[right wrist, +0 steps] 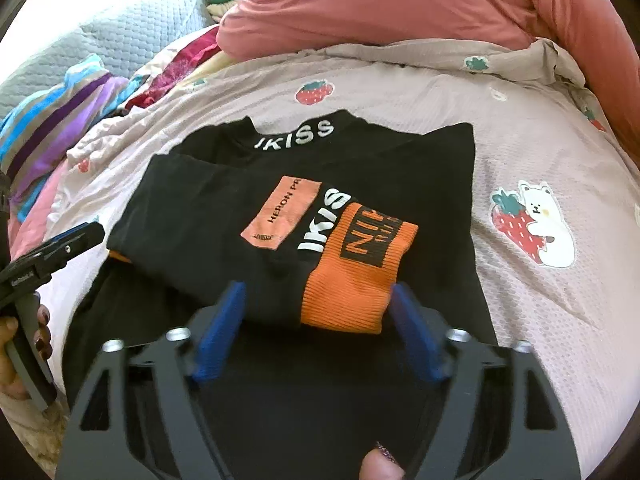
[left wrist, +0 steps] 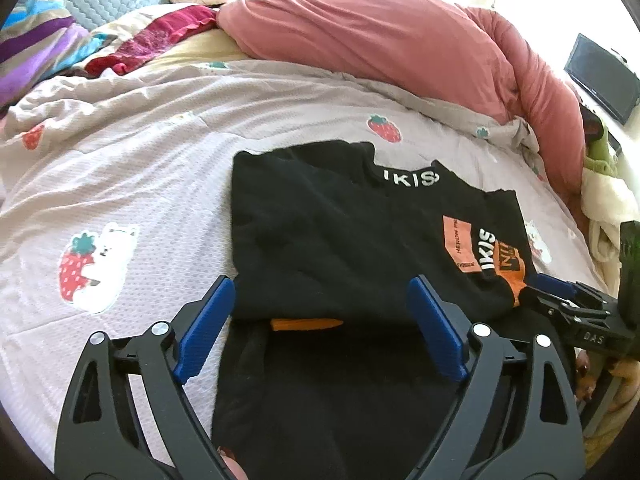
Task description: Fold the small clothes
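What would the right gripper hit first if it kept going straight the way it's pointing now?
Most likely the ribbed orange cuff of the folded black sweater, which lies just ahead between the open right gripper fingers. Depth is hard to judge through the fisheye.

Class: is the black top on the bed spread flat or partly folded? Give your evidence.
Partly folded. The black top has a sleeve laid across its chest, its orange cuff resting on the body, while the lower part is not yet doubled over.

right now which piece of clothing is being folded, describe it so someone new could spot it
Start at the bed with the strawberry-print cover; the big pink duvet is bunched at its far side. In the middle of the cover lies a black top, partly folded. Unlike the colourful clothes heaped at the far left, it has white lettering on the collar and an orange ribbed cuff.
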`<state>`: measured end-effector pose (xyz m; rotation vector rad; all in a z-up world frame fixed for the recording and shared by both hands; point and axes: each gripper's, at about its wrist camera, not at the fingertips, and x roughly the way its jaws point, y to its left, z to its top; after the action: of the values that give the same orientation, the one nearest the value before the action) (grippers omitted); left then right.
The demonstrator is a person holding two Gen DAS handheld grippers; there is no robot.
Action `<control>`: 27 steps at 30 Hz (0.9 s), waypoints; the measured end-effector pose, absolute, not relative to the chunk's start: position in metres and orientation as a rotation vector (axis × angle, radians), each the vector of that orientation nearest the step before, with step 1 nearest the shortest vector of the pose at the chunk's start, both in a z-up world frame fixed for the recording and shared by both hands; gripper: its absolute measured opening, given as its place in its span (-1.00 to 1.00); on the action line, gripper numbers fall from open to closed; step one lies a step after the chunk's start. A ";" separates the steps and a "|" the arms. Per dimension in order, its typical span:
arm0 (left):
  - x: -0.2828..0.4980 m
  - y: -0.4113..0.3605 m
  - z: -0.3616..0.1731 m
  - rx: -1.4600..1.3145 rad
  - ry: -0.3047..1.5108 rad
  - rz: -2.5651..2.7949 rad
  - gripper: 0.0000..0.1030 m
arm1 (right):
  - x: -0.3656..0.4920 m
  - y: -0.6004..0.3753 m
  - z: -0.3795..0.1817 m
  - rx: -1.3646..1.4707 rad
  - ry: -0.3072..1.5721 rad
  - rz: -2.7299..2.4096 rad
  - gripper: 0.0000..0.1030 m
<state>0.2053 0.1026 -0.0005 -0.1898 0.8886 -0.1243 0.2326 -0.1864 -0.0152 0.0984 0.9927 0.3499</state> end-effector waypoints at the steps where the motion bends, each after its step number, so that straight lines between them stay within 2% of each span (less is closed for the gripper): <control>1: 0.204 0.103 0.001 -0.191 0.887 -0.121 0.60 | 0.232 -0.188 -0.014 0.103 0.988 0.350 0.51; 6: 0.197 0.108 0.011 -0.192 0.870 -0.096 0.63 | 0.225 -0.195 -0.007 0.111 0.973 0.348 0.56; 7: 0.196 0.109 0.012 -0.191 0.869 -0.092 0.80 | 0.225 -0.196 -0.006 0.112 0.970 0.348 0.58; 8: 0.194 0.109 0.014 -0.189 0.865 -0.085 0.82 | 0.223 -0.198 -0.004 0.114 0.966 0.347 0.59; 27: 0.144 0.131 0.044 -0.232 0.803 -0.015 0.81 | 0.192 -0.220 0.013 0.127 0.915 0.366 0.69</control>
<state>0.1443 0.1312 0.0439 -0.2317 0.8025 -0.0155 0.1922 -0.2197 0.0126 0.1272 0.9149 0.3658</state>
